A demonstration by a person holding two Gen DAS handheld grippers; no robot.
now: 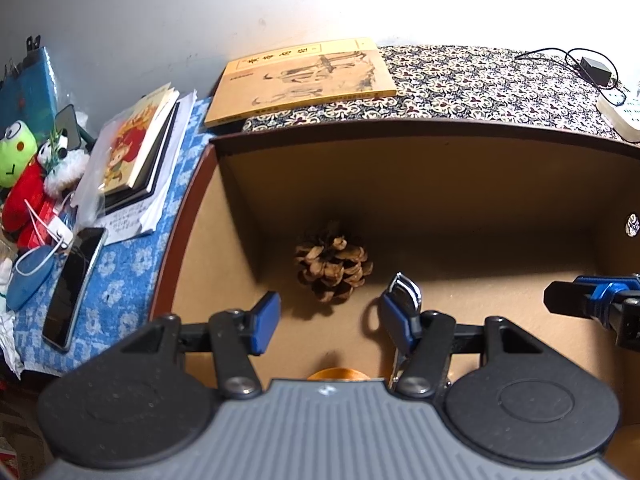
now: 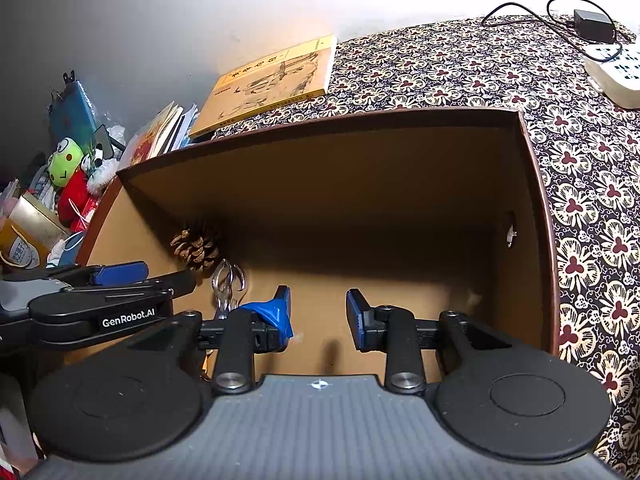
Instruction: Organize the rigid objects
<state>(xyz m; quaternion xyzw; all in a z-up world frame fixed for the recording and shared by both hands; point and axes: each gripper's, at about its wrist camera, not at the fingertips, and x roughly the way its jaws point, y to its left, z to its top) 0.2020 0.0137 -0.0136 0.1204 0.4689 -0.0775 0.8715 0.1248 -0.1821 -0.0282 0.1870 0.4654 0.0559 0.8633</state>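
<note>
Left-wrist view: both tongs, left [image 1: 326, 322] and right [image 2: 318, 314], hang released over the brown cardboard box [image 1: 420, 130], so a careless dip could knock the brown pine cone [image 1: 333, 266] or shiny metal clip [image 1: 406, 292].

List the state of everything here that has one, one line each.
Cardboard box: open at the top, upright.
Pine cone: resting on the box floor, untouched.
Metal clip: inside the box beside the left gripper's finger; whether it is touched cannot be told.
Yellow book: closed, lying flat behind the box.
Phone: screen dark, lying flat.
Left gripper: open, empty.
Right gripper: open, empty.
</note>
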